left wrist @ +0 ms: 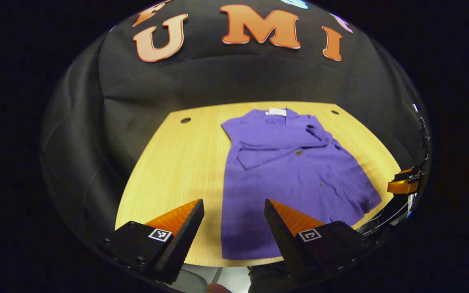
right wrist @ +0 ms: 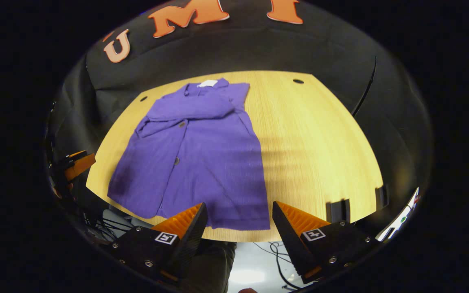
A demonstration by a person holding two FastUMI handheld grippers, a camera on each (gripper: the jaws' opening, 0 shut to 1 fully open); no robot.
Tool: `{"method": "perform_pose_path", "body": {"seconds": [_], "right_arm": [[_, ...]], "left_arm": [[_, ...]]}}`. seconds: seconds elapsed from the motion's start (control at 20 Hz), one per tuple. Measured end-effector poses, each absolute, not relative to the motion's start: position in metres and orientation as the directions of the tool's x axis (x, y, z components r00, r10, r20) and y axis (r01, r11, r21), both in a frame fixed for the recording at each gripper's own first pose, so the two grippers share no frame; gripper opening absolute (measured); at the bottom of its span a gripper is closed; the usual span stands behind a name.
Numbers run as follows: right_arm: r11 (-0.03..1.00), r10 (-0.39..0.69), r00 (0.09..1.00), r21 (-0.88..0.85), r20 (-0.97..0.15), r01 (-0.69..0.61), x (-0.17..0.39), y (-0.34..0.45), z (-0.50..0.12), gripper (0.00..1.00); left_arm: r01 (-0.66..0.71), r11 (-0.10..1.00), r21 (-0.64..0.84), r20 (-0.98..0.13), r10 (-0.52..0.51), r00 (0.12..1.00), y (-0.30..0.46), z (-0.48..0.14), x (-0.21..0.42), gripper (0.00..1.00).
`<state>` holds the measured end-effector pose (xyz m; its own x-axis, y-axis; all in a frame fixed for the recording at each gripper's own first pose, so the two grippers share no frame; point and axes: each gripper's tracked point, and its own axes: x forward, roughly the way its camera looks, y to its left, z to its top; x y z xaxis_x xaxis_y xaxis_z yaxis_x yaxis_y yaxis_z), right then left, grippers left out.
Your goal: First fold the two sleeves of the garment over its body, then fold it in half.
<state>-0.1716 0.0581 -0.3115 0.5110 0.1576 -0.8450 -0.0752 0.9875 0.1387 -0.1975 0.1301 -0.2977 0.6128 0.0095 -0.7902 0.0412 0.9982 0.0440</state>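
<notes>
A purple buttoned garment (left wrist: 291, 179) lies flat on the wooden table (left wrist: 177, 162), collar at the far side, hem at the near edge. Both sleeves lie folded across its chest (left wrist: 275, 142). In the right gripper view the same garment (right wrist: 202, 150) spreads over the table's left half, with the sleeves crossed near the collar (right wrist: 193, 108). My left gripper (left wrist: 233, 213) hangs open above the hem's left corner, holding nothing. My right gripper (right wrist: 238, 215) stands open over the hem's right corner, also holding nothing. The right gripper (left wrist: 405, 181) also peeks in at the far right of the left gripper view, and the left gripper (right wrist: 75, 162) at the far left of the right gripper view.
The table (right wrist: 320, 142) has bare wood to the right of the garment and small round holes (right wrist: 298, 81) near its far corners. Black clamps (right wrist: 338, 209) sit on its near right edge. Cables (right wrist: 275, 248) lie on the floor below the front edge.
</notes>
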Motion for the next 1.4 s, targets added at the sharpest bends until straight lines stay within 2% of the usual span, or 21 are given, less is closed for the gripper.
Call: {"method": "perform_pose_path", "body": {"seconds": [0.25, 0.45, 0.55, 0.65, 0.8, 0.9, 0.95, 1.2, 1.25, 1.3, 1.35, 1.4], "right_arm": [[0.988, 0.148, 0.377, 0.153, -0.914, -0.015, -0.183, 0.051, -0.353, 0.95], [0.988, 0.147, 0.326, 0.156, -0.934, -0.001, -0.183, 0.049, -0.371, 0.95], [0.989, 0.142, 0.307, 0.148, -0.941, -0.003, -0.184, 0.047, -0.377, 0.96], [0.990, 0.139, 0.297, 0.143, -0.945, -0.008, -0.182, 0.045, -0.381, 0.95], [0.992, 0.128, 0.290, 0.127, -0.949, -0.021, -0.181, 0.042, -0.385, 0.95], [0.992, 0.128, 0.284, 0.127, -0.950, -0.022, -0.181, 0.042, -0.387, 0.94], [0.991, 0.132, 0.273, 0.133, -0.953, -0.014, -0.183, 0.044, -0.387, 0.94], [0.995, 0.076, 0.238, 0.060, -0.968, -0.076, -0.195, 0.048, -0.393, 0.98], [0.995, 0.078, 0.233, 0.062, -0.969, -0.077, -0.197, 0.049, -0.390, 0.91], [0.995, 0.089, 0.227, 0.075, -0.970, -0.067, -0.196, 0.053, -0.393, 0.86], [0.995, 0.098, 0.220, 0.089, -0.971, -0.051, -0.196, 0.055, -0.392, 0.58], [0.993, 0.118, 0.216, 0.114, -0.969, -0.034, -0.195, 0.058, -0.392, 0.48]], "left_arm": [[0.007, 0.999, -0.038, -0.906, -0.037, 0.421, 0.131, -0.346, -0.229, 0.97], [-0.039, 0.994, -0.100, -0.953, -0.084, 0.291, 0.129, -0.372, -0.250, 0.97], [-0.037, 0.996, -0.084, -0.969, -0.073, 0.236, 0.131, -0.383, -0.257, 0.99], [-0.040, 0.999, -0.030, -0.977, -0.020, 0.215, 0.146, -0.393, -0.253, 0.99], [-0.062, 0.997, -0.052, -0.986, -0.041, 0.162, 0.139, -0.405, -0.260, 0.98], [-0.059, 0.998, -0.028, -0.991, -0.020, 0.133, 0.139, -0.412, -0.269, 0.98], [-0.049, 0.998, -0.025, -0.988, -0.017, 0.151, 0.138, -0.408, -0.265, 0.99], [-0.030, 0.999, -0.033, -0.994, -0.030, 0.105, 0.133, -0.411, -0.271, 0.96], [-0.023, 0.999, -0.043, -0.994, -0.040, 0.100, 0.129, -0.410, -0.271, 0.79], [-0.024, 0.998, -0.053, -0.995, -0.051, 0.091, 0.125, -0.410, -0.273, 0.70], [-0.043, 0.997, -0.061, -0.995, -0.058, 0.079, 0.119, -0.411, -0.272, 0.53], [-0.064, 0.997, -0.053, -0.997, -0.050, 0.053, 0.119, -0.411, -0.274, 0.36]]}}
